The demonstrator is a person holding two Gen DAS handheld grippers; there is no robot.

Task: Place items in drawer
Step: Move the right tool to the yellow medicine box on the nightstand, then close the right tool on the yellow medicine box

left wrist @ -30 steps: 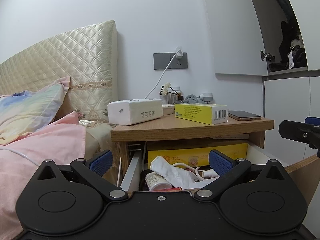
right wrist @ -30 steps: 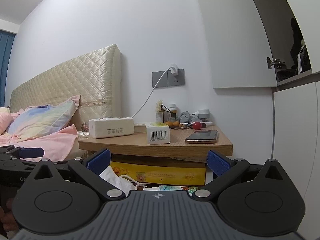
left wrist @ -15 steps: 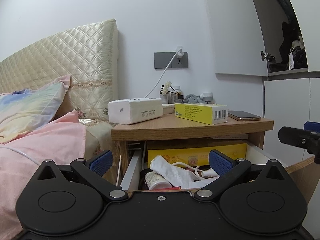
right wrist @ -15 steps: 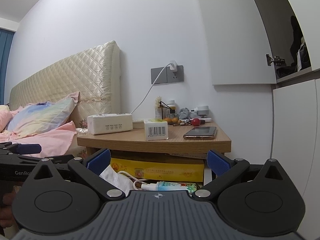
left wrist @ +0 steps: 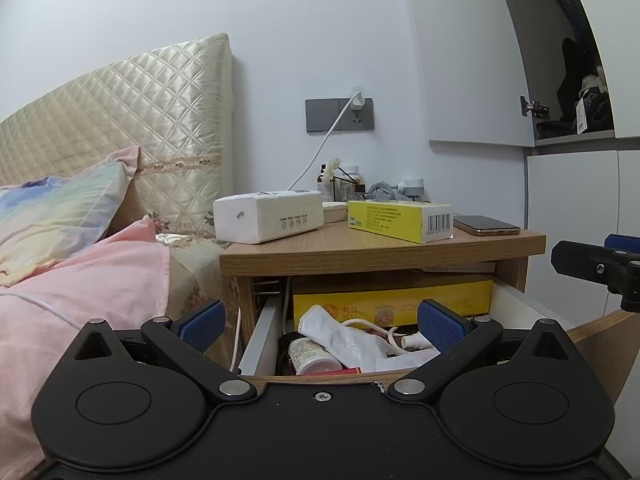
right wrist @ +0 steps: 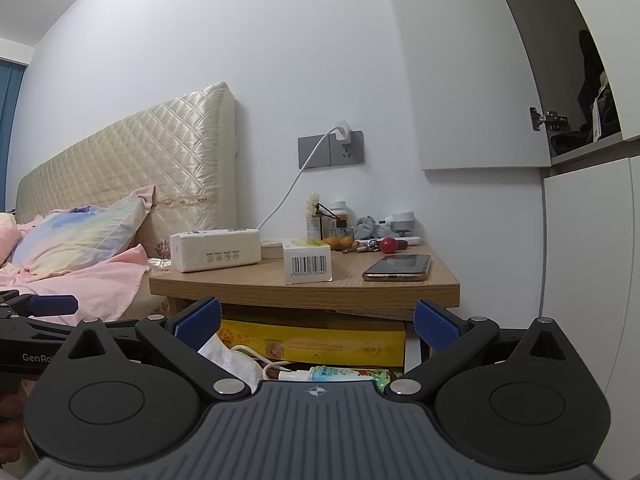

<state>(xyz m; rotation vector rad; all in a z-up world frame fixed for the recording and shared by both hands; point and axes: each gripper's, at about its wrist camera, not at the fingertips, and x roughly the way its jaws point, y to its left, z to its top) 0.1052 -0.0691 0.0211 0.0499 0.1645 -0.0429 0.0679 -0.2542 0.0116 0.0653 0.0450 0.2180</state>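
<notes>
A wooden nightstand (left wrist: 380, 252) carries a white tissue pack (left wrist: 268, 218), a yellow box (left wrist: 400, 220) and a phone (left wrist: 486, 225). Its drawer (left wrist: 260, 332) is pulled out below and holds a face mask (left wrist: 336, 330), a pill bottle (left wrist: 310, 356) and a flat yellow box (left wrist: 392, 300). My left gripper (left wrist: 320, 324) hangs open in front of the drawer with nothing between its fingers. My right gripper (right wrist: 316, 326) is open too, a little below the tabletop; the yellow box (right wrist: 308, 260), the phone (right wrist: 400, 268) and the tissue pack (right wrist: 216, 250) lie beyond it.
A bed with a pink blanket (left wrist: 80, 280) and a quilted headboard (left wrist: 120, 128) stands to the left. A charger cable (left wrist: 320, 152) runs from the wall socket. Small bottles, a red ball (right wrist: 388, 244) and keys crowd the nightstand's back. White cupboards (right wrist: 580, 260) stand to the right.
Both grippers have risen slightly and stay open. In the right wrist view the drawer's contents have come more into sight.
</notes>
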